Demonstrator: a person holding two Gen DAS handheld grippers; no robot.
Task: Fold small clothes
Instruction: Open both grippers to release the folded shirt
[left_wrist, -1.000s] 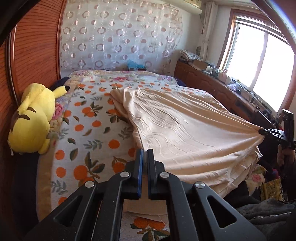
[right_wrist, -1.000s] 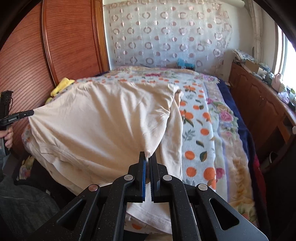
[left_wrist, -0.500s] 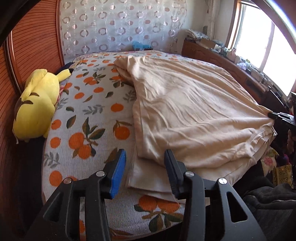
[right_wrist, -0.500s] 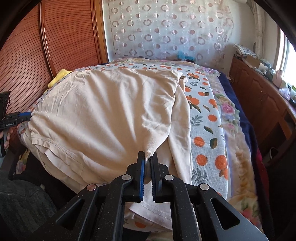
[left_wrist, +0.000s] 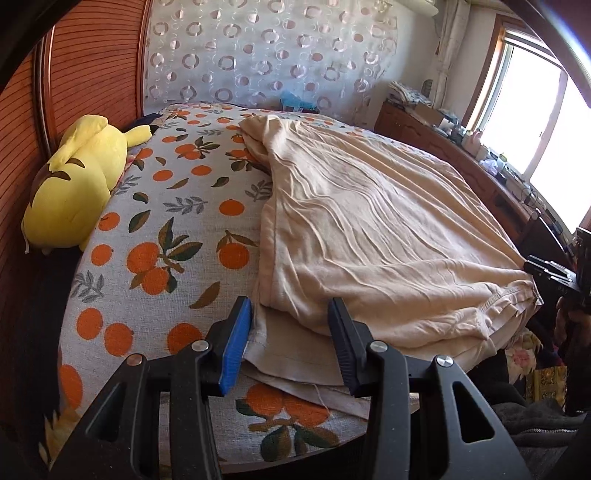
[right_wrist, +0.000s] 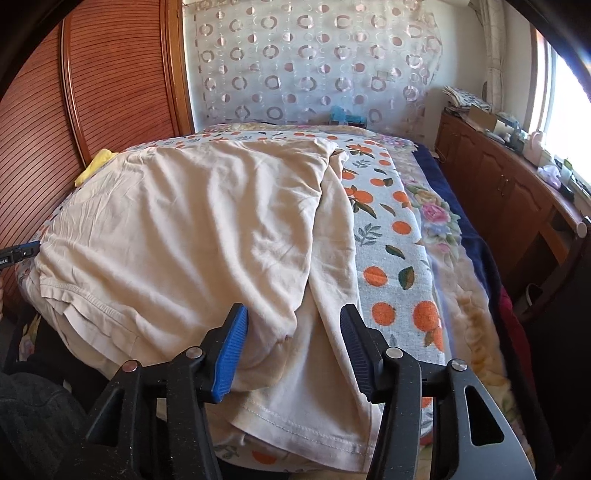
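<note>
My left gripper (left_wrist: 290, 334) and right gripper (right_wrist: 293, 341) have just opened, jaws apart over the beige shirt (left_wrist: 373, 236) on the orange-print bedspread (left_wrist: 155, 236), a yellow plush toy (left_wrist: 77, 181) lying well off by the headboard.

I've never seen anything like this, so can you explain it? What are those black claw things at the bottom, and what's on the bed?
Those are two hand-held grabbing tools; a person holds one in each hand. Each tool carries a camera looking out between its jaws, so each picture comes from one tool. One shows the left gripper, the other the right gripper.

On the bed's orange-print cover lies a cream shirt, folded over on itself. A yellow plush toy sits by the wooden headboard.

Nothing is held now. Both tools' jaws have just opened and let the shirt go; cloth lies between the open jaws, but they aren't pinching it.
</note>
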